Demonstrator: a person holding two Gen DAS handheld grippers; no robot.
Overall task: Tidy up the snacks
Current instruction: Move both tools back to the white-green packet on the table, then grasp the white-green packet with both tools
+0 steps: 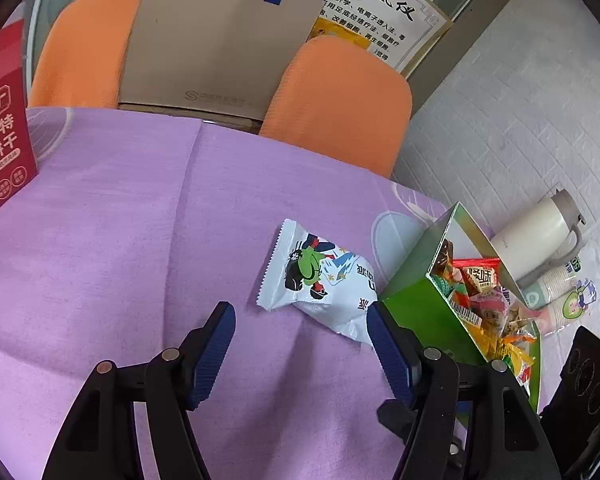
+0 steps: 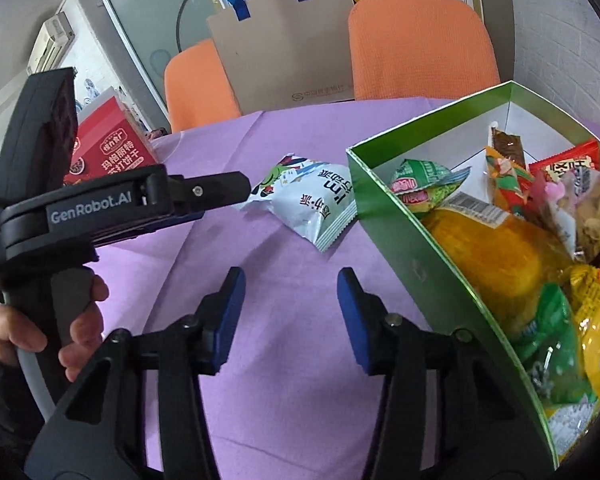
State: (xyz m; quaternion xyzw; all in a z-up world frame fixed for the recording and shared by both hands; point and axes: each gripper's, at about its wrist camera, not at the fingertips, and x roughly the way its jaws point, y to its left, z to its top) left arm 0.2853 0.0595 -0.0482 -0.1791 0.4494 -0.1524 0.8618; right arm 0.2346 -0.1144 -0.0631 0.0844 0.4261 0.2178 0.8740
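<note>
Two grippers are out over the purple cloth (image 1: 100, 240), and you hold one in each hand.

Your left gripper (image 1: 300, 320) points down at the cloth. Its blue pads (image 1: 216, 352) stand apart, and nothing is between them. One white snack bag (image 1: 320, 280) with a green cartoon on it lies flat on the cloth, just ahead of this gripper and a bit to its right. The bag's near corner is right beside the right pad. You cannot tell from here if they touch.

To the right of that gripper sits the green box (image 1: 416, 300). It is open on top and full of snack packets. The white bag lies just beside the box, outside it. Past the box, a white jug (image 1: 540, 232) and a stack of paper cups (image 1: 552, 284) stand by the wall. Far off to the left of the gripper is a red cracker box (image 1: 0, 152).

Your right gripper (image 2: 292, 316) points down at bare cloth too. Its blue pads (image 2: 352, 320) are apart with nothing between them. The green box (image 2: 412, 224) is close on its right side. The white snack bag (image 2: 312, 204) lies ahead of it. To its left you see the side of your left gripper (image 2: 204, 196), its tip by the far end of the bag. Your left hand (image 2: 60, 328) is wrapped around the handle.

Behind the table stand two orange chairs (image 1: 340, 100) and a brown paper bag (image 1: 212, 48) with blue handles.
</note>
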